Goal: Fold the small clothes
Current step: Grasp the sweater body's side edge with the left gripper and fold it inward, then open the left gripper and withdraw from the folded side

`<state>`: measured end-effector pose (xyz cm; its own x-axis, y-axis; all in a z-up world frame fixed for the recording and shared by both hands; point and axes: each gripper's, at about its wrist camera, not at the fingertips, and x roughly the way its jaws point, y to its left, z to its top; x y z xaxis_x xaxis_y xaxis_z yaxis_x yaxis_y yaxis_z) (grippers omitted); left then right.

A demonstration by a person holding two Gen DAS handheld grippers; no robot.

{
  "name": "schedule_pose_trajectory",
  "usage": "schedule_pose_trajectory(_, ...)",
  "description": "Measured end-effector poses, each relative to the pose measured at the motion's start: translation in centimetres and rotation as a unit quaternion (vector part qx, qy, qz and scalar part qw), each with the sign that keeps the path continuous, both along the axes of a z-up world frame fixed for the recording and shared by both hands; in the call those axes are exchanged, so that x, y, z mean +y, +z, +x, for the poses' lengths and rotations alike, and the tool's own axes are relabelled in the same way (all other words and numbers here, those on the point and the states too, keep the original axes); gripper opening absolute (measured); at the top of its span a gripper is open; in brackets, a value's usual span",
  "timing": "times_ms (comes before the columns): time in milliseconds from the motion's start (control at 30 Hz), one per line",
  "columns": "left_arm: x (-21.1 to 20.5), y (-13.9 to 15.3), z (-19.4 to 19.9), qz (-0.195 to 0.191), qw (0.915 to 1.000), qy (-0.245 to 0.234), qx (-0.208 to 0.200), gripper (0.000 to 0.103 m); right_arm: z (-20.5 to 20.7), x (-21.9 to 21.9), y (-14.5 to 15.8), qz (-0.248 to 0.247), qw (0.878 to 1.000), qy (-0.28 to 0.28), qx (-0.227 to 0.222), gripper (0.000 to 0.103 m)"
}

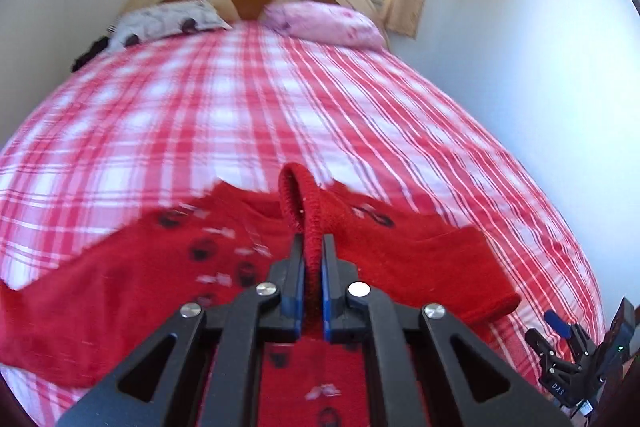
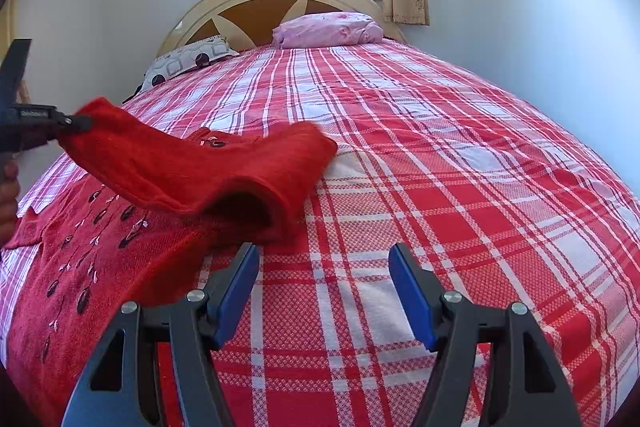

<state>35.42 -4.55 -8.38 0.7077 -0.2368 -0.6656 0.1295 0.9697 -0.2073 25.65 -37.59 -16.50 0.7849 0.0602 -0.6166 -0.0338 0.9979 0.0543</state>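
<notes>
Left wrist view: left gripper (image 1: 313, 247) has its fingers pressed together on a ribbed hem or cuff of the red sweater (image 1: 140, 267); the knit edge loops up just past the fingertips. Which edge this is I cannot tell from here. Rest of the garment lies below and to both sides of the fingers on the plaid bedspread (image 1: 240, 99). Picture is blurred.

Right wrist view: right gripper (image 2: 324, 287) has fingers spread wide, nothing between them, only bare plaid bedspread ahead of the tips. Sweater lies to the left of the left finger, dark embroidered motifs facing up. One part, seemingly a sleeve (image 2: 224, 163), is raised off the bed and drawn across the body, its far end pinched by the left gripper, seen at the left edge. A hand (image 2: 8, 199) shows partly below that gripper.

Progress, as judged: early. Sweater is spread roughly flat, front up; first fold looks under way, sleeve lifted but not laid down. Left to do: set this sleeve across the body, bring in the other side, fold bottom to top, smooth. Right gripper is not engaged.

Headboard (image 2: 280, 3) and two pillows lie far beyond the fingertips.
</notes>
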Motion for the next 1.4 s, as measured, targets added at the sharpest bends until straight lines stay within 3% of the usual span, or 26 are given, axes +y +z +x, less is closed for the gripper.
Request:
schedule_pose_trajectory(167, 5.7, 0.5, -1.2, 0.009, 0.9992, 0.04, -0.004, 0.007, 0.2, -0.1, -0.3, 0.001, 1.0, 0.0, 0.008, 0.068)
schedule_pose_trajectory(467, 11.1, -3.1, -3.6, -0.001, 0.9962, 0.084, 0.022, 0.007, 0.7, 0.1, -0.9, -0.01, 1.0, -0.004, 0.023, 0.068)
schedule_pose_trajectory(633, 13.0, -5.6, -4.1, -0.02, 0.9935, 0.104, 0.042, 0.007, 0.7, 0.2, -1.1, -0.016, 1.0, -0.006, 0.025, 0.068)
schedule_pose_trajectory(1000, 12.7, -9.6, -5.8, -0.029, 0.9907, 0.103, 0.084, 0.007, 0.5, 0.7, -0.7, -0.024, 0.999, -0.004, 0.023, 0.068)
schedule_pose_trajectory(1067, 13.0, -9.4, -5.9, -0.035, 0.9904, 0.102, 0.085, 0.007, 0.2, 1.6, 0.4, -0.023, 0.999, 0.024, 0.002, 0.068)
schedule_pose_trajectory(1167, 13.3, -9.0, -6.0, -0.042, 0.9899, 0.103, 0.089, 0.007, 0.7, 5.1, 3.0, -0.031, 0.993, 0.11, -0.033, 0.068)
schedule_pose_trajectory(1300, 13.2, -8.2, -6.3, -0.056, 0.9895, 0.097, 0.091, 0.007, 3.3, 9.1, 4.4, 0.026, 0.974, 0.223, 0.005, 0.068)
schedule_pose_trajectory(1400, 13.0, -8.5, -6.1, -0.043, 0.9903, 0.096, 0.09, 0.007, 5.0, 11.9, 2.7, 0.059, 0.949, 0.298, 0.079, 0.068)
